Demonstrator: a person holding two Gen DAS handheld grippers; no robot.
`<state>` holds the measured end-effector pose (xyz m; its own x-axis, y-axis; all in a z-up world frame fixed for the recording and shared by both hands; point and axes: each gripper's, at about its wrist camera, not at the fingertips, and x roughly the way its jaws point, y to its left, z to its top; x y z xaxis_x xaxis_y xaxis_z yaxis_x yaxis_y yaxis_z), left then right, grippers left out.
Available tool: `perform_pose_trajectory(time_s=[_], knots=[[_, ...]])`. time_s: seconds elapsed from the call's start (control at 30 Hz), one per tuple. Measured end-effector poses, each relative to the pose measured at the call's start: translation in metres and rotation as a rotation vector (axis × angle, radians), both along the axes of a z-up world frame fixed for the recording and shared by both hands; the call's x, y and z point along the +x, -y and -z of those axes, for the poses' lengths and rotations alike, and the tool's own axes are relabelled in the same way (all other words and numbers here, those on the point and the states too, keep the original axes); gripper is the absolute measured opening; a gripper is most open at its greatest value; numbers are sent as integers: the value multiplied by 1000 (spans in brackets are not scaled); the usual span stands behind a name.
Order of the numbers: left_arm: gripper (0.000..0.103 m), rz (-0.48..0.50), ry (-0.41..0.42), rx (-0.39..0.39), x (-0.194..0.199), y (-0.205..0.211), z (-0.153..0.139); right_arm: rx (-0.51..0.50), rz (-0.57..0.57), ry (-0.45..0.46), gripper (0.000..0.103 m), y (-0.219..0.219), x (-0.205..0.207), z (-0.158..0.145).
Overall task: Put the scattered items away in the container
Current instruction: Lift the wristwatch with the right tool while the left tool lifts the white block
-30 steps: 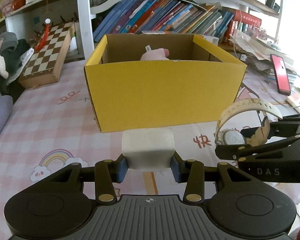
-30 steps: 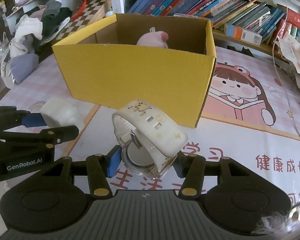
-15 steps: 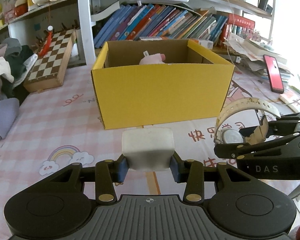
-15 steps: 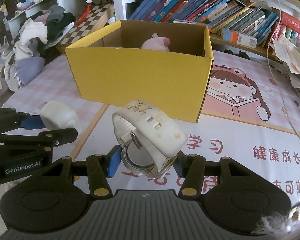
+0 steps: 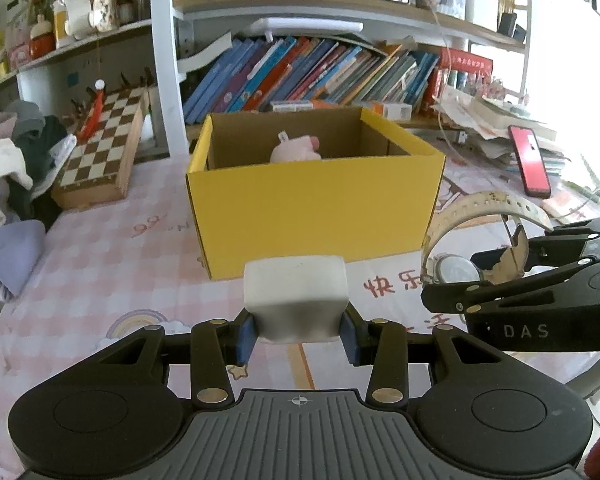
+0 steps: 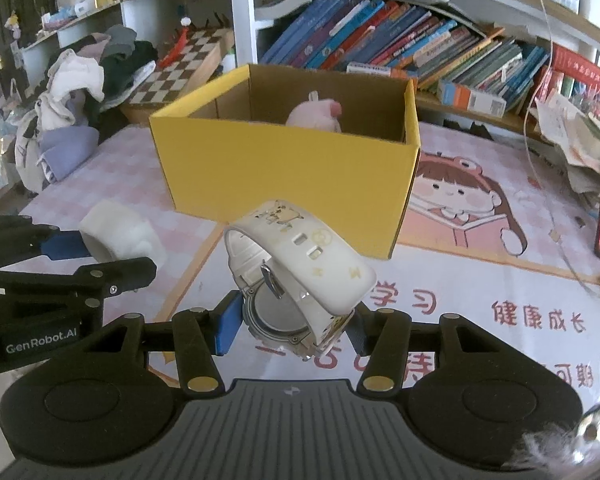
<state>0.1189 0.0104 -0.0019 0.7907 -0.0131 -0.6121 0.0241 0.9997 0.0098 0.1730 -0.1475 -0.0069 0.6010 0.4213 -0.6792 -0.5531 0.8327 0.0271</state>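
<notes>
A yellow cardboard box (image 5: pixel 316 208) stands open on the table, also in the right wrist view (image 6: pixel 284 168), with a pink plush toy (image 5: pixel 296 150) inside. My left gripper (image 5: pixel 296 334) is shut on a white blocky object (image 5: pixel 296 296), held above the table short of the box. My right gripper (image 6: pixel 290 328) is shut on a white wristwatch (image 6: pixel 300 264) with a cartoon strap, level with the left one. The watch also shows in the left wrist view (image 5: pixel 472 236); the white object shows in the right wrist view (image 6: pixel 120 236).
A pink checked tablecloth (image 5: pixel 100 248) with cartoon prints covers the table. A chessboard (image 5: pixel 100 152) leans at the back left beside a pile of clothes (image 5: pixel 8 184). Bookshelves (image 5: pixel 312 76) stand behind the box. A red phone (image 5: pixel 530 164) and papers lie at the right.
Both grippers have drawn back and risen, so the box looks smaller and farther, with more of its inside in view. Both keep their hold on their objects.
</notes>
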Motion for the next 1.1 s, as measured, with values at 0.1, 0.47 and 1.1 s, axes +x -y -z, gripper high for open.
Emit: perform_pose_trajectory(time_s=[0.1, 0.47, 1.1], knots=[[40, 3, 17, 0, -1, -1, -4, 10, 3, 0, 51, 0, 0, -5], [40, 11, 95, 9, -1, -5, -25, 24, 7, 47, 51, -3, 2, -29], [40, 52, 224, 32, 26, -5, -64, 85, -25, 177, 51, -11, 25, -84]])
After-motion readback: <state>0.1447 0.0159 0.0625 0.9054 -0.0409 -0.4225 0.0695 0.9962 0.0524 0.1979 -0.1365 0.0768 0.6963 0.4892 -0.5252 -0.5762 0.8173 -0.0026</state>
